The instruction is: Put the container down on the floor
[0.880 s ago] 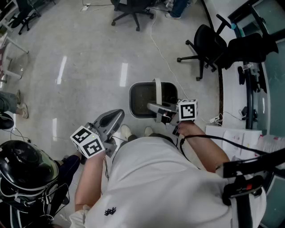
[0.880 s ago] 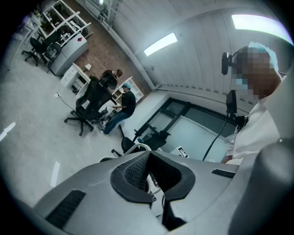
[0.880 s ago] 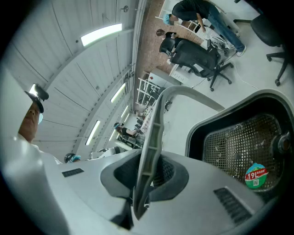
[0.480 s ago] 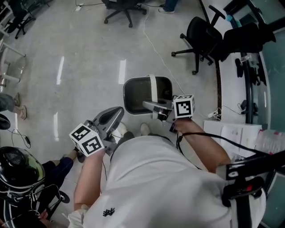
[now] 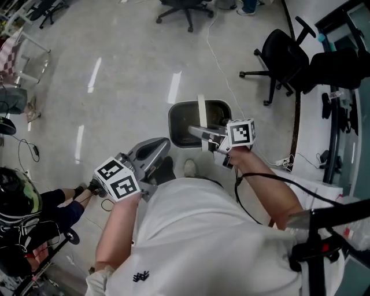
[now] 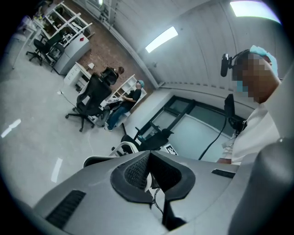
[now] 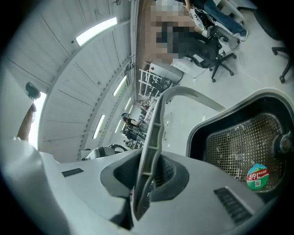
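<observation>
The container (image 5: pixel 186 124) is a dark mesh-walled basket with a pale grey handle (image 5: pixel 202 107) arched upright over it. In the head view it sits just ahead of the person's shoes; I cannot tell whether it touches the floor. My right gripper (image 5: pixel 196 131) is shut on the handle's top. In the right gripper view the handle (image 7: pixel 154 137) runs between the jaws of my right gripper (image 7: pixel 148 176), with the container (image 7: pixel 239 147) and a round sticker (image 7: pixel 257 177) below. My left gripper (image 5: pixel 157 148) hangs to the left, shut and holding nothing; its jaws (image 6: pixel 149 172) meet.
Black office chairs stand at the back (image 5: pixel 182 7) and the right (image 5: pixel 280 58). A thin cable (image 5: pixel 222 75) trails over the shiny floor. A desk edge (image 5: pixel 338 115) runs along the right. A seated person in a helmet (image 5: pixel 17 199) is at the lower left.
The head view has swung a little, so the floor and chairs shift in the picture. The right gripper keeps its hold on the handle. The left gripper stays shut beside the body.
</observation>
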A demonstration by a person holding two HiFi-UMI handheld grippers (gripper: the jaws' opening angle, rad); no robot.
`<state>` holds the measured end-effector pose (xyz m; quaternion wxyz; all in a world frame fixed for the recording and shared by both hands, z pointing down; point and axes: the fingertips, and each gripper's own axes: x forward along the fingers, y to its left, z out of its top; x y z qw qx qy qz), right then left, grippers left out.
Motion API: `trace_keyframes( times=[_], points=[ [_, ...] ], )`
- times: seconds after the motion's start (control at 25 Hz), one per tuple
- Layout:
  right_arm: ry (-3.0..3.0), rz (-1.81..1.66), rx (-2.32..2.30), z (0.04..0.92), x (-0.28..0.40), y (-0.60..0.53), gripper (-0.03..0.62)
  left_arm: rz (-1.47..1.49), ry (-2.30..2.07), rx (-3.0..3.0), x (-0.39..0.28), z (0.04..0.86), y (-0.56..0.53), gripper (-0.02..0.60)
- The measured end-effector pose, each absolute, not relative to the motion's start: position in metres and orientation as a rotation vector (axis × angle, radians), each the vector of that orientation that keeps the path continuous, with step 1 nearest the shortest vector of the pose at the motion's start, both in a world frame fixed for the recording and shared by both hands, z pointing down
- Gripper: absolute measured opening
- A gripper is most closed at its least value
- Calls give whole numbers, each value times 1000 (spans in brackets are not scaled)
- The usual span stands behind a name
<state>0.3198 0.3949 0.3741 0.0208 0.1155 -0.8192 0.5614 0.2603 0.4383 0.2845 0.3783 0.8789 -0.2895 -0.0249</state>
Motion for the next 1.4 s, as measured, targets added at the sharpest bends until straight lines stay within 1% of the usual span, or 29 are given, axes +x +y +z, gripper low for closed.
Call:
trace_keyframes(
  times=[0.16,0.24,0.52,0.72,0.88,1.0,1.16,1.28,1.4],
  points=[
    [-2524,1799,326,387,312,383,31,-60,-756,2225,253,295,438,9],
    [-2521,1818,295,390,297,363,31,-48,-757,2240,241,298,420,9],
    [-2480,1741,353,427,209,241,29,-105,-756,2198,149,314,297,9],
    [-2496,1703,333,438,134,149,29,-91,-723,2222,92,312,237,9],
    [-2483,1718,328,459,80,74,29,-118,-790,2178,52,318,195,9],
    [-2486,1765,236,473,36,22,29,-129,-862,2136,28,328,163,9],
    [-2467,1779,141,503,-18,-46,29,-154,-931,2084,-5,344,111,9],
    [-2394,1743,153,544,-51,-98,29,-179,-998,2018,-33,360,64,9],
    [-2341,1735,72,581,-83,-137,29,-222,-1068,1944,-52,376,17,9]
  ],
)
